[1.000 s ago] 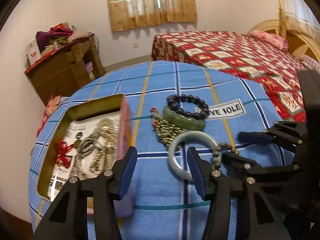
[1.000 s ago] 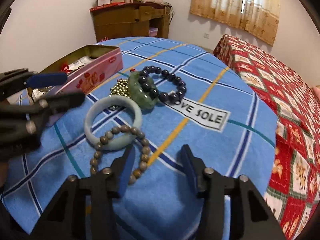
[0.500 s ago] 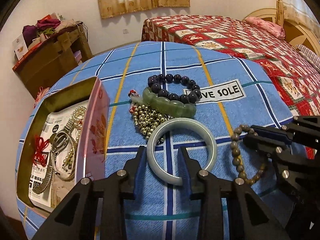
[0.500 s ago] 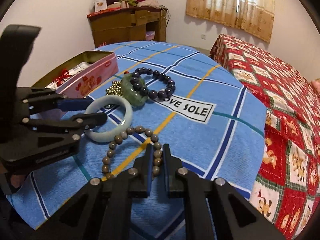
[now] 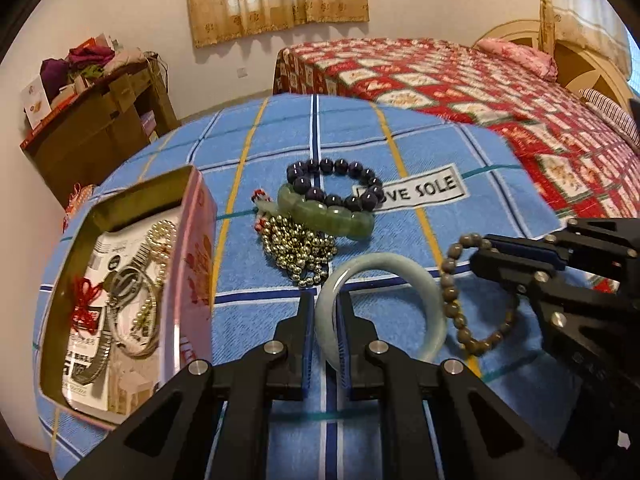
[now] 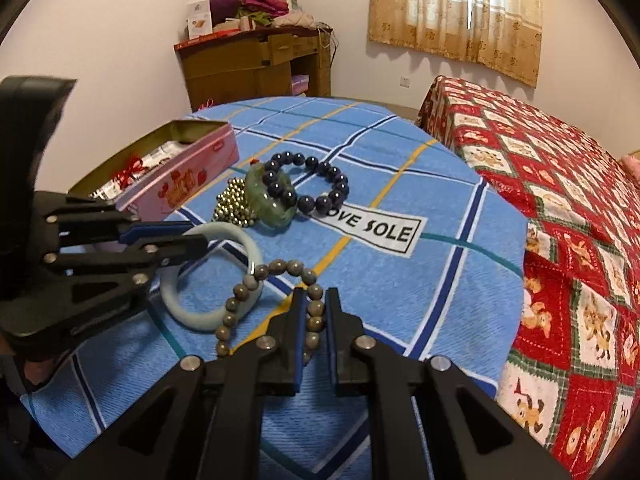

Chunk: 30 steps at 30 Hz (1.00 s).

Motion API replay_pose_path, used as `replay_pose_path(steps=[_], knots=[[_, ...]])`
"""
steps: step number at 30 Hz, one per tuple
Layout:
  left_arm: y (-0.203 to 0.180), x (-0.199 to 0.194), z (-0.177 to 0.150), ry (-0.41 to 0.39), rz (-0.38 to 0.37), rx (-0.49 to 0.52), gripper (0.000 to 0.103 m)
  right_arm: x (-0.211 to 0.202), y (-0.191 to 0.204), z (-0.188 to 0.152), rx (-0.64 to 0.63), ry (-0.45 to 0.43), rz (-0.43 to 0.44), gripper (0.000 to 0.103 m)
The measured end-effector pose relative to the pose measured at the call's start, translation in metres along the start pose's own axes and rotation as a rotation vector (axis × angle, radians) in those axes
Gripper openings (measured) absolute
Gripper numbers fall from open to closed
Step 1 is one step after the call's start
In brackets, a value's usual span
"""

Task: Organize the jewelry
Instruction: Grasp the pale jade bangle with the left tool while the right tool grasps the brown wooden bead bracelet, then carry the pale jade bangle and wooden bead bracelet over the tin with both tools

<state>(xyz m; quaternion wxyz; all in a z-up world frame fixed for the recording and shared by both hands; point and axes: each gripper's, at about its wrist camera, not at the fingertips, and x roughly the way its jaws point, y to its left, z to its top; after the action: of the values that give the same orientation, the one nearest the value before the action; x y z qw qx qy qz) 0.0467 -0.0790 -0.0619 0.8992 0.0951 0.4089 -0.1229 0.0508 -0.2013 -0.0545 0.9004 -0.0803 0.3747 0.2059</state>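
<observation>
Left tongs (image 5: 325,320) are pinching the pale bangle (image 5: 384,308), right tongs (image 6: 311,320) are pinching the brown bead bracelet (image 6: 264,304); the 2 are touching, so lifting is risking a snag.

The pale green bangle (image 5: 424,296) looks like smooth, shiny stone. The dark purple beads (image 5: 334,184) are round and glossy. The chunky green bracelet (image 5: 328,216) shines like wet glass. The little gold balls (image 5: 298,248) are bright, shiny metal. The brown beads (image 6: 276,304) look dull, maybe wood. The box (image 5: 196,248) is metal, gold inside and painted pink outside. The blue cloth (image 5: 460,152) looks soft and fuzzy, like a towel. Both grippers, left (image 5: 325,320) and right (image 6: 311,312), are matt black plastic with silver metal screws.
</observation>
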Motion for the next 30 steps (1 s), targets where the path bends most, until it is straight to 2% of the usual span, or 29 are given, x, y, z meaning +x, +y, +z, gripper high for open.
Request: replay_pose_path(steps=[16,30], knots=[[0.056,-0.065,0.002,-0.116,0.045,-0.122,0.01,-0.019,0.02,0.026,-0.012,-0.072,0.076,0.011],[0.139,-0.076,-0.01,-0.123,0.183,-0.284,0.01,-0.009,0.067,0.076,-0.092,-0.118,0.171,0.011]])
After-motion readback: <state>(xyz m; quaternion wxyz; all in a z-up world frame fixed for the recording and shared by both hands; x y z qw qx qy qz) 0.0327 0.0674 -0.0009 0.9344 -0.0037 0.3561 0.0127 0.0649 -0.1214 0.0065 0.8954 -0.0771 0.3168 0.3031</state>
